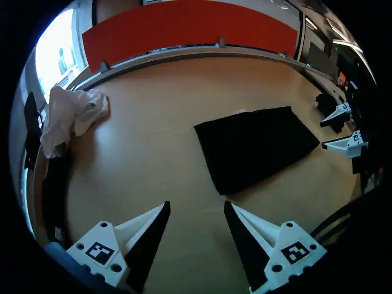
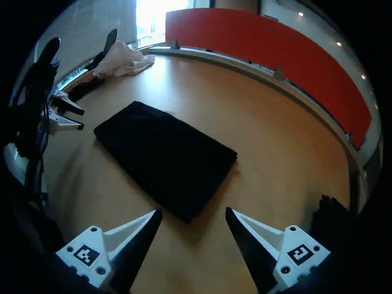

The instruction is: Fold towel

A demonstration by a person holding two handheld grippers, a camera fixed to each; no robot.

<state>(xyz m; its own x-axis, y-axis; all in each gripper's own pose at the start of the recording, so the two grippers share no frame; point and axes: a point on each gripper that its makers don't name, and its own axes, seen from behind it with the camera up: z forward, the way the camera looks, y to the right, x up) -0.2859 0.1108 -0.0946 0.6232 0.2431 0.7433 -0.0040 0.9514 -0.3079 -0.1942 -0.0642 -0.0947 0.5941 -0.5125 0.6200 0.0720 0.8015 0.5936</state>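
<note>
In the left gripper view, the left gripper point(image 1: 196, 203) hangs over a wooden bench point(image 1: 147, 147) with its jaws wide apart and nothing between them. The black towel point(image 1: 257, 147) lies flat on the bench as a neat rectangle, ahead of the jaws and off to the right, clear of both fingers. Its near corner points toward the right-hand finger. At the far side of the towel, by the right edge of the view, the right gripper point(image 1: 322, 134) shows with its jaws also apart, its fingertips just beside the towel's edge. I cannot tell whether they touch it. A crumpled pale cloth point(image 1: 73, 115) sits at the far left of the bench, well apart from the towel. A red screen point(image 1: 186, 29) runs along the bench's back edge, and a bright window point(image 1: 56, 54) lies to the left of it.

In the right gripper view, the right gripper point(image 2: 193, 210) has its jaws wide and holds nothing. The towel point(image 2: 166, 152) lies ahead, slightly to the left, and its nearest corner is just in front of the gap between the fingers. The left gripper point(image 2: 82, 120) is at the left edge, near the towel's far corner, jaws apart. The pale cloth point(image 2: 122, 61) lies beyond it, and the red screen point(image 2: 274, 49) curves along the right.
</note>
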